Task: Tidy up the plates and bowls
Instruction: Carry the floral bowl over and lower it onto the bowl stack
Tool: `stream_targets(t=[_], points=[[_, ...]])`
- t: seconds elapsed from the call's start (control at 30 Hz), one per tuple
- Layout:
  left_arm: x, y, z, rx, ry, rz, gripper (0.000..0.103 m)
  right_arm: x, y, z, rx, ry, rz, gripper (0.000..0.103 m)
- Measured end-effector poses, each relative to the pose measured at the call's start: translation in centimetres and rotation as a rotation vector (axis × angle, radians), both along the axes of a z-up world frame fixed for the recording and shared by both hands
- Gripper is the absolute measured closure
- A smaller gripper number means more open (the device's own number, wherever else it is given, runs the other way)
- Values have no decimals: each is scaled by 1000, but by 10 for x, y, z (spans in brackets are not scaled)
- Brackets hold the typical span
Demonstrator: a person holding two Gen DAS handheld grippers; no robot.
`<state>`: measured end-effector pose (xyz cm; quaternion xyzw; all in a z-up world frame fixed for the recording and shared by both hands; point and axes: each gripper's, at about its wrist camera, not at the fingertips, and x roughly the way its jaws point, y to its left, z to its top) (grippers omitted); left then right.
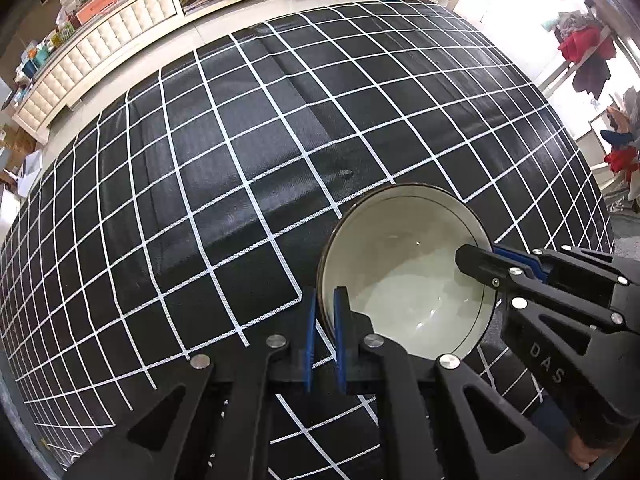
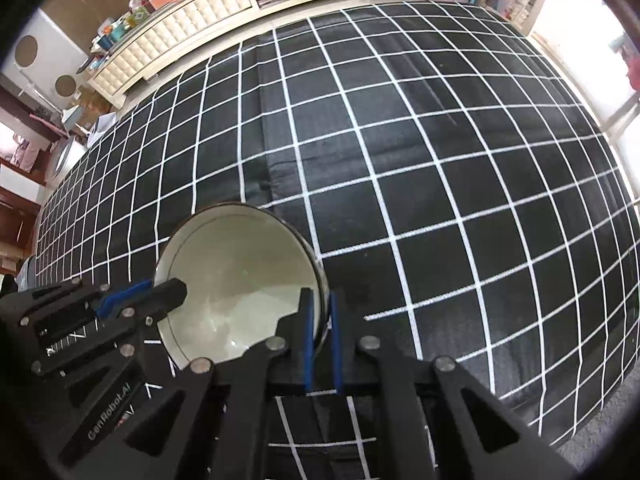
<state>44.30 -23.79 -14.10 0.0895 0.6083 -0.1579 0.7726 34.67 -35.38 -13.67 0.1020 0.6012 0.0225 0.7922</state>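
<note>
Black checked cloth (image 1: 248, 152) covers the worktop; the bowl (image 1: 404, 272) sits near its front edge, left hand-held gripper (image 1: 325, 332) and right hand-held gripper (image 2: 320, 336) each pinching opposite rims.

1. The black cloth with white grid lines (image 1: 240, 152) lies bare across its far, left and right stretches.
2. Near, a white bowl with a dark rim (image 2: 240, 264) stands in the way.
3. Beyond the far edge, a cream tufted cabinet (image 2: 176, 28) bounds the floor strip.
</note>
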Motion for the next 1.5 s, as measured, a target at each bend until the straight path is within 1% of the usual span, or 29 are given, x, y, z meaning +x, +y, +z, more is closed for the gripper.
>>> stream_targets(t=[0.13,0.33,0.5,0.6,0.83,0.97,1.1,1.33,1.5], points=[[-7,1,12,-14,-11,10,96,-8,0,8,12,6,-9,93],[-26,18,42,-41,-39,16,97,-26,13,36,17,-13,-4,93],[-52,46,67,-67,-63,48,97,-44,40,61,7,-49,30,93],[-72,68,82,-70,-86,69,96,-53,59,70,5,-67,48,93],[-116,120,107,-85,-121,122,97,-83,102,88,4,-93,100,93],[-139,141,112,-82,-137,145,97,-97,121,92,2,-102,126,93],[-164,164,109,-85,-125,170,97,-108,138,84,3,-78,156,93],[-194,194,93,-78,-96,202,97,-128,169,63,14,-9,193,93],[-207,199,77,-81,-67,222,97,-129,179,50,8,28,210,93]])
